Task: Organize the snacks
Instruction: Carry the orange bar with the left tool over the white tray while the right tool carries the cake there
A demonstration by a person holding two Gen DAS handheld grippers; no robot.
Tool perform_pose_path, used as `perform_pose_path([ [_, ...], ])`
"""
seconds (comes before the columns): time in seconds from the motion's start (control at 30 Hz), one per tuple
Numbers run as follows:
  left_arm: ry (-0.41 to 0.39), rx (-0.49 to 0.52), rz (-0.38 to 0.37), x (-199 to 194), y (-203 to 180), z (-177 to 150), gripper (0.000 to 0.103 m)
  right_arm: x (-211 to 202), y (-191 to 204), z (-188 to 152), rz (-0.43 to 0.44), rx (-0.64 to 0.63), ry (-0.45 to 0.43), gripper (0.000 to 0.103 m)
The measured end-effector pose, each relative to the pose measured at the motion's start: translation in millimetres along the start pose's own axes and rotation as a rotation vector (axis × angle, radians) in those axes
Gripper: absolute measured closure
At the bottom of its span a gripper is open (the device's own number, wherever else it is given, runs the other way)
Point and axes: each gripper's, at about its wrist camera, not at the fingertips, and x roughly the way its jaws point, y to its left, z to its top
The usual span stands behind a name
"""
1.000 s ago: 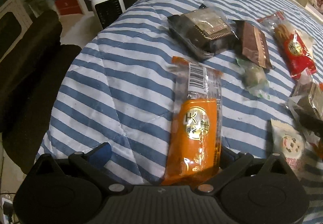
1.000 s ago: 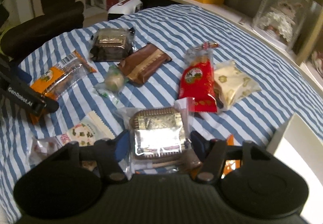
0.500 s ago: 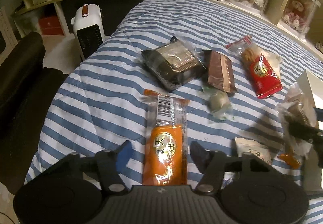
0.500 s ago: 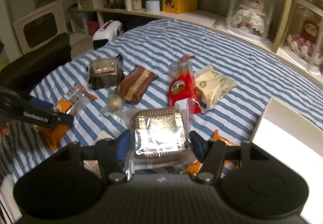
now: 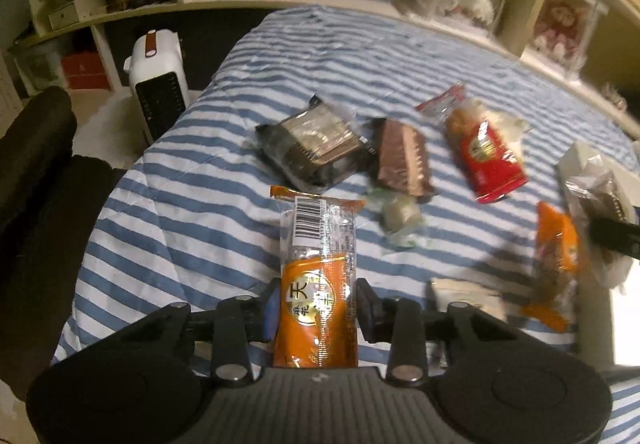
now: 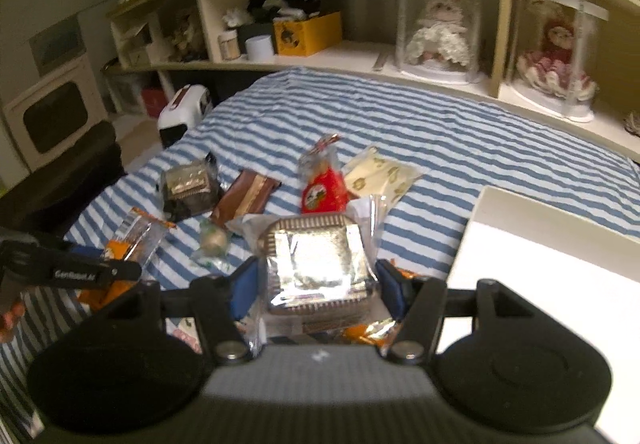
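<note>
My left gripper (image 5: 318, 308) is shut on a long orange snack packet (image 5: 318, 276) with a barcode end, held above the striped bed (image 5: 180, 211). The same packet (image 6: 132, 240) shows at the left of the right wrist view, behind the left gripper's arm. My right gripper (image 6: 316, 292) is shut on a clear-wrapped dark biscuit tray with a foil top (image 6: 316, 260), held up beside a white box (image 6: 540, 244). That tray (image 5: 600, 191) also appears at the right edge of the left wrist view.
On the bed lie another dark tray pack (image 5: 312, 143), a brown packet (image 5: 404, 159), a red packet (image 5: 488, 155), a round green-wrapped sweet (image 5: 400, 215), a second orange packet (image 5: 556, 244) and a cream packet (image 6: 380, 175). A white heater (image 5: 158, 91) and a black chair (image 5: 36, 171) stand at the left.
My left gripper has shut on the orange packet and lifted it off the bed. My right gripper has risen with the biscuit tray, and the white box has come into view.
</note>
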Motion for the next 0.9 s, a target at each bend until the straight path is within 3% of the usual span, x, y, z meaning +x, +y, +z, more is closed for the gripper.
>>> perform_pose_path([
  [0.33, -0.090, 0.018, -0.057, -42, -18, 2, 0.063, -33, -8, -6, -0.070, 0.043, -0.018, 0.036],
  [0.9, -0.141, 0.125, -0.244, -80, -132, 10, 0.063, -108, -71, -39, -0.218, 0.192, -0.049, 0.036],
])
